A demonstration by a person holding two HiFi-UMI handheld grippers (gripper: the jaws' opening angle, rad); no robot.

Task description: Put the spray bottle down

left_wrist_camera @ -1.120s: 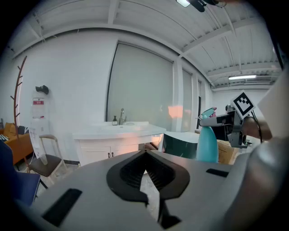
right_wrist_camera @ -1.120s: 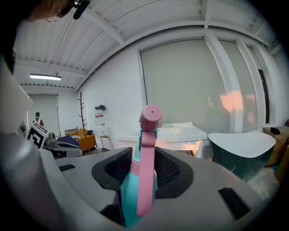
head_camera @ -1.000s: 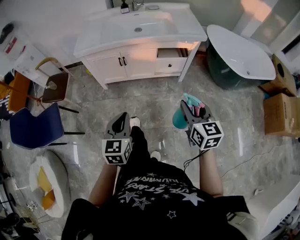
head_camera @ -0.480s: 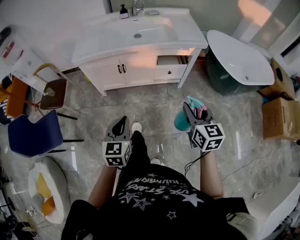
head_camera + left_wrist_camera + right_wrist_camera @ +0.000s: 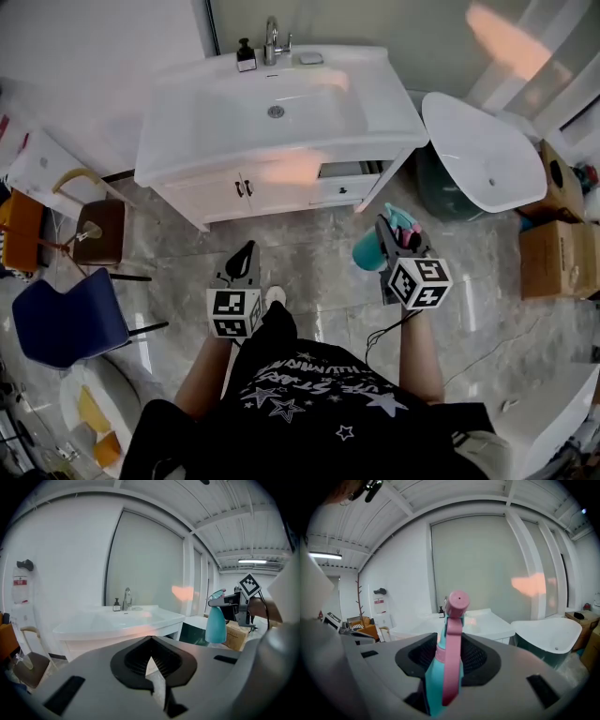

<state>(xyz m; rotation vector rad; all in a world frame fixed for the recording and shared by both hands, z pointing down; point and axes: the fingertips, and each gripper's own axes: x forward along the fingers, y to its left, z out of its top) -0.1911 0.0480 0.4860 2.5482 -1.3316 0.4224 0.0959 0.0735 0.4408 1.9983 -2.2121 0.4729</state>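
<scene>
The spray bottle (image 5: 368, 250) is teal with a pink trigger head, and my right gripper (image 5: 392, 240) is shut on it. It hangs over the floor, short of the white vanity (image 5: 206, 127). In the right gripper view the bottle (image 5: 449, 667) stands upright between the pads, its pink nozzle pointing ahead at the vanity. My left gripper (image 5: 244, 261) hovers lower left of it, apart from the bottle, shut with nothing in it. In the left gripper view the jaws (image 5: 152, 660) meet, and the bottle (image 5: 215, 625) shows at the right.
A faucet (image 5: 272, 37) and a dark soap bottle (image 5: 246, 58) stand at the back of the vanity top. A white bathtub (image 5: 483, 155) sits to the right, with cardboard boxes (image 5: 553, 258) beyond it. Chairs (image 5: 61, 319) stand at the left on the marble floor.
The person has walked toward the vanity, so it sits lower and larger in the head view. Both grippers moved forward with them, and the bottle stayed in the right gripper.
</scene>
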